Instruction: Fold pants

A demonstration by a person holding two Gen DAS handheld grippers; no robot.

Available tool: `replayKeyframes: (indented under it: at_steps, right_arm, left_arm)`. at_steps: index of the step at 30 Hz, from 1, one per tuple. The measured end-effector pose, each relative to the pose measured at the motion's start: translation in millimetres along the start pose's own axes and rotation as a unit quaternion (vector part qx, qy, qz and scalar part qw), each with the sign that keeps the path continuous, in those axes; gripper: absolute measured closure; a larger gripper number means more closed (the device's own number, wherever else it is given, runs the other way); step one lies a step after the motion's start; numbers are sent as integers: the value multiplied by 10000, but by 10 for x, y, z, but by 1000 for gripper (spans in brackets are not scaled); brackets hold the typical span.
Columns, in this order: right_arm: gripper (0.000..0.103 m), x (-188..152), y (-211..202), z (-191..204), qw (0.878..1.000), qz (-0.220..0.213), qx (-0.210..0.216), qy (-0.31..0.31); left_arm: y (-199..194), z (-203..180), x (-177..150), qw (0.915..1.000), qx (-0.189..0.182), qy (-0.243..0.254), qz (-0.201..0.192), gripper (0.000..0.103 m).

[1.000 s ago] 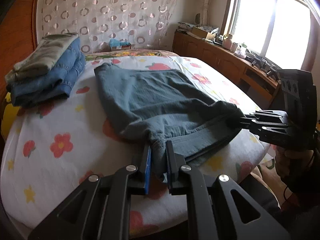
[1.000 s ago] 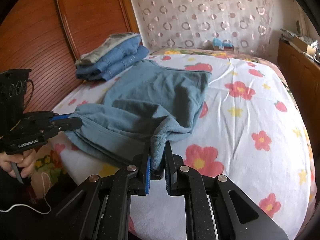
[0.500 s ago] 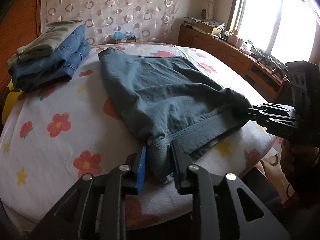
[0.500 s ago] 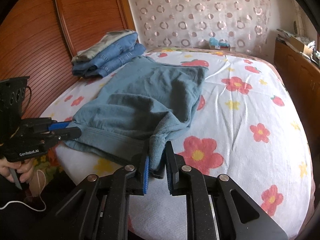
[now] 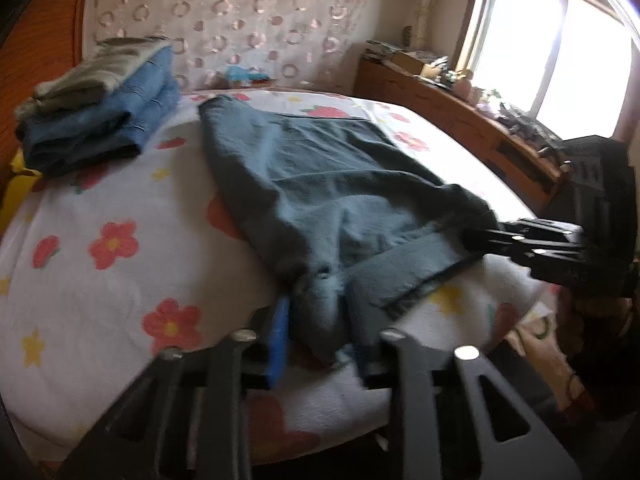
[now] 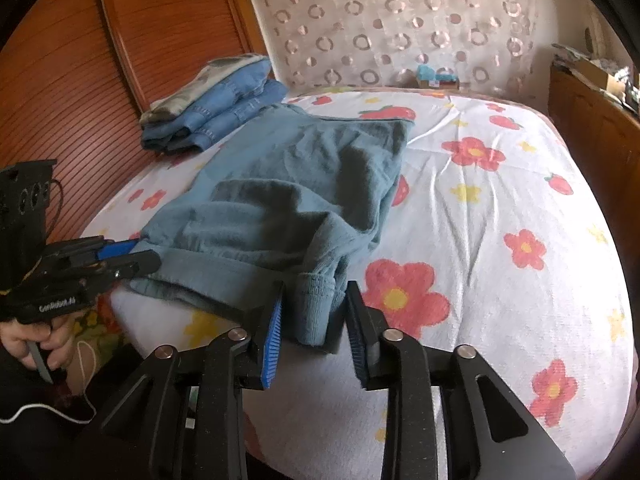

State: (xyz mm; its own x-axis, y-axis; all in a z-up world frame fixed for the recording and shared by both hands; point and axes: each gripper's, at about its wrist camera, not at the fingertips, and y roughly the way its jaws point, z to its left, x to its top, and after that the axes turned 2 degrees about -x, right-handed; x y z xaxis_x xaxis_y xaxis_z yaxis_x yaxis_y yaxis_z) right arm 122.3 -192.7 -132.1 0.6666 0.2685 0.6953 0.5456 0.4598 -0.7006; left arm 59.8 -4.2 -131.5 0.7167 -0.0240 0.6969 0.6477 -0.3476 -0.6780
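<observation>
While tools open, pants [image 6: 288, 184] lie folded on bed [image 6: 500, 208]

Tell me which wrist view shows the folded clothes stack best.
Right wrist: the folded clothes stack is sharp, with its layers distinct beside the wooden headboard. Left wrist shows the same stack larger but motion-blurred, so its layers smear.
</observation>
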Motion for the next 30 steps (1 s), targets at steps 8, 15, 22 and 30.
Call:
replayKeyframes:
  at_steps: [8,15,22,30]
  right_arm:
    - [93,46,-182,-27,9992,-175,342,69]
    - [93,64,-407,91,9985,-332,430,-70]
    - [93,57,-555,126,9981,-417,430,-125]
    - [93,1,-570,108,9987,-333,369,-123]
  left_arm:
    - [-221,-43,60,9993,-325,-62,-148,90]
    - [-442,-72,148,9987,-413,14,-307,90]
    - [-555,-135,222,9983,-376,185,-395,90]
    - [-589,-225,226,9980,-367,337,-381,90]
